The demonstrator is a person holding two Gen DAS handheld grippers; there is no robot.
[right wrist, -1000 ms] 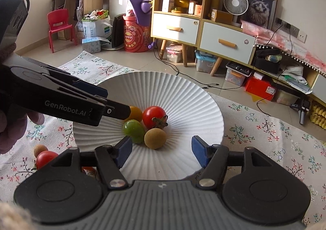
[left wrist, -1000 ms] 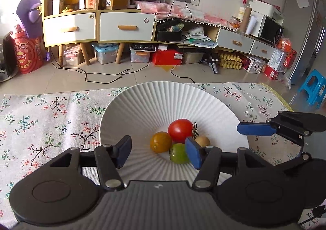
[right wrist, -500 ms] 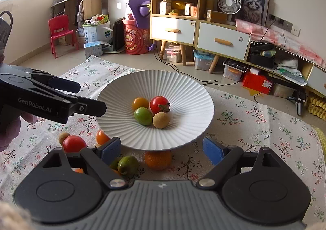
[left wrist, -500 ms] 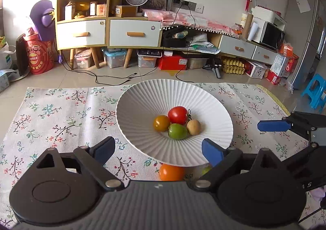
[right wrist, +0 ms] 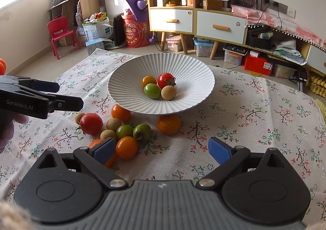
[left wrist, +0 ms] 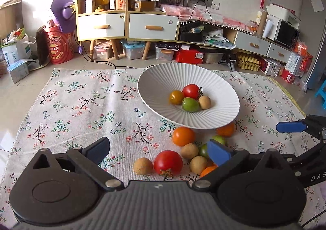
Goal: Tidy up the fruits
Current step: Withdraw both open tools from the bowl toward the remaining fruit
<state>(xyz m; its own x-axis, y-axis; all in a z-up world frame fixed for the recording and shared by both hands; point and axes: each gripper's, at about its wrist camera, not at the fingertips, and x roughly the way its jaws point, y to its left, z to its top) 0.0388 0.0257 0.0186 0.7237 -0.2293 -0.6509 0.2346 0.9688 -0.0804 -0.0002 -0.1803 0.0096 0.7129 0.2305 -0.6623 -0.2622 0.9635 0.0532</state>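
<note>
Both grippers, left (left wrist: pixel 158 151) and right (right wrist: pixel 161 151), pulled back from bowl (right wrist: pixel 183 105); jaws just opened wide, nothing between. Four fruits (right wrist: pixel 159 86) in bowl centre; loose fruits (right wrist: pixel 122 128) on worktop at bowl's 7 o'clock, probably next

Left gripper (left wrist: pixel 158 151) wide open, jaws just spread, nothing between the fingers. Ahead, the white ribbed bowl (left wrist: pixel 154 79) holds four small fruits. Loose fruits (left wrist: pixel 183 152) cluster on the floral cloth (left wrist: pixel 81 103) just below it. Right gripper (left wrist: pixel 301 128) pokes in.
</note>
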